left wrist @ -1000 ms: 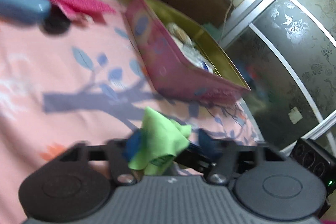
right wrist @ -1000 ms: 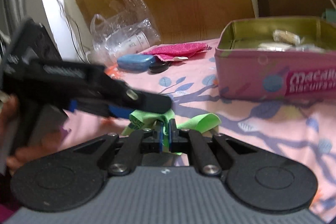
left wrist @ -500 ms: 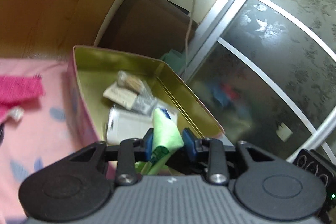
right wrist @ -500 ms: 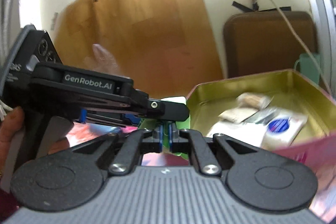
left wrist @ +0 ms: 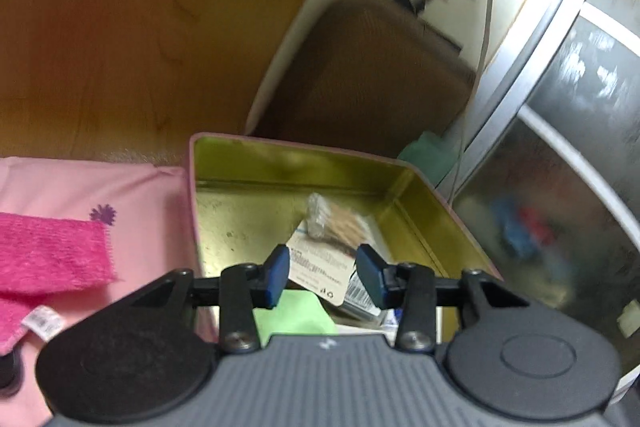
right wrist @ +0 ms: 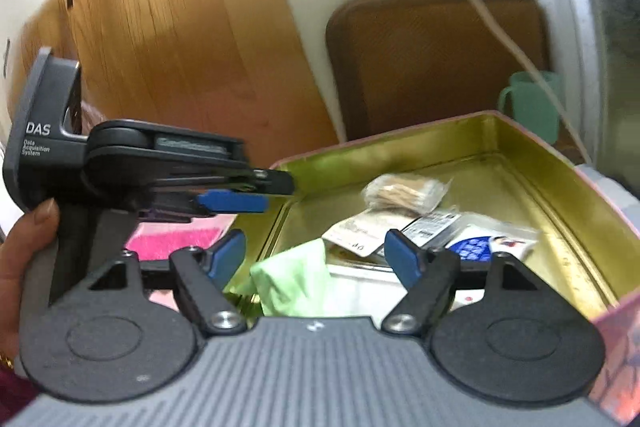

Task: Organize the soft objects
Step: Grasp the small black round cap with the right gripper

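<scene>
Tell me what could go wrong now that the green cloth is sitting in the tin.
1. The green cloth lies bunched at the near end of the tin, so it may slump out.
2. The left gripper and right gripper, both with jaws just opened and empty, sit close over the tin; pulling back could snag the cloth or knock the packets.
</scene>
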The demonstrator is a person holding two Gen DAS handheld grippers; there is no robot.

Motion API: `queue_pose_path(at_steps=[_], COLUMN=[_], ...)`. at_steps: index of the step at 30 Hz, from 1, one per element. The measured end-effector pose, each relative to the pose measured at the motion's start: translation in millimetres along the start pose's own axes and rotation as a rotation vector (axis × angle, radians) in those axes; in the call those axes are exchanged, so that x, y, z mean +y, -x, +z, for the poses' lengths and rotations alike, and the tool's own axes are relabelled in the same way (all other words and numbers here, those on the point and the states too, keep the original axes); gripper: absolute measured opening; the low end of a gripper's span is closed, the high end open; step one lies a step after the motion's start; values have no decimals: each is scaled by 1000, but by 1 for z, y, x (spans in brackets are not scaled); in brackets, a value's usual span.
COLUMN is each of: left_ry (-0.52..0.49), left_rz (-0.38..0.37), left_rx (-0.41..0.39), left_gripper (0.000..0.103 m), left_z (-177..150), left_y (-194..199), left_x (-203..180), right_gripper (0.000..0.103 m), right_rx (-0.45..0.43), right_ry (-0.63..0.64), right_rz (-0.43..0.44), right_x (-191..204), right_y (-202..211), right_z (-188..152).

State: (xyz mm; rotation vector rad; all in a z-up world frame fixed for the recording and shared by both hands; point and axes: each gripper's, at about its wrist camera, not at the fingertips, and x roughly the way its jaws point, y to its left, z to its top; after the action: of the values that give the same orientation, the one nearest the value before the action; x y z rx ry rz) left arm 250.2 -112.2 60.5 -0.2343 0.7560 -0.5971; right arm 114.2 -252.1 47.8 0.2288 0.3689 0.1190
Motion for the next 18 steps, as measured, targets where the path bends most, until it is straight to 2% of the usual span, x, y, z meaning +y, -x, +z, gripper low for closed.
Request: queue_pose_path(at_steps=[1, 4, 5, 7, 9, 14, 16, 18], left_ry=[11, 34, 39, 50, 66, 141, 180, 216], left_rz=[-14, -37, -35, -22, 24, 251, 325, 374], left_rx=[-14, -67, -89, -127, -160, -186, -181, -186], left_gripper=[38, 39, 41, 42, 42, 42, 42, 42], left_z=[0, -3, -4, -12, -26, -70, -83, -92], left_y=[6, 35, 47, 73, 99, 147, 155, 157], left_x=[3, 15, 19, 35, 57, 128, 156, 179], right_gripper=[75, 58, 49, 40, 24, 24, 24, 33], right_rx=[-23, -74, -83, -94, -74, 65, 145, 211], right_ry=[-6, 2, 18, 73, 124, 249, 275, 295], right_rz=[2, 50, 66, 114, 179, 334, 363, 346], right_x=[2, 14, 18, 34, 53, 110, 130, 148], right_y=[7, 26, 31, 39, 41, 22, 0, -26], right_z=[-2, -8, -9, -14, -19, -42, -52, -59])
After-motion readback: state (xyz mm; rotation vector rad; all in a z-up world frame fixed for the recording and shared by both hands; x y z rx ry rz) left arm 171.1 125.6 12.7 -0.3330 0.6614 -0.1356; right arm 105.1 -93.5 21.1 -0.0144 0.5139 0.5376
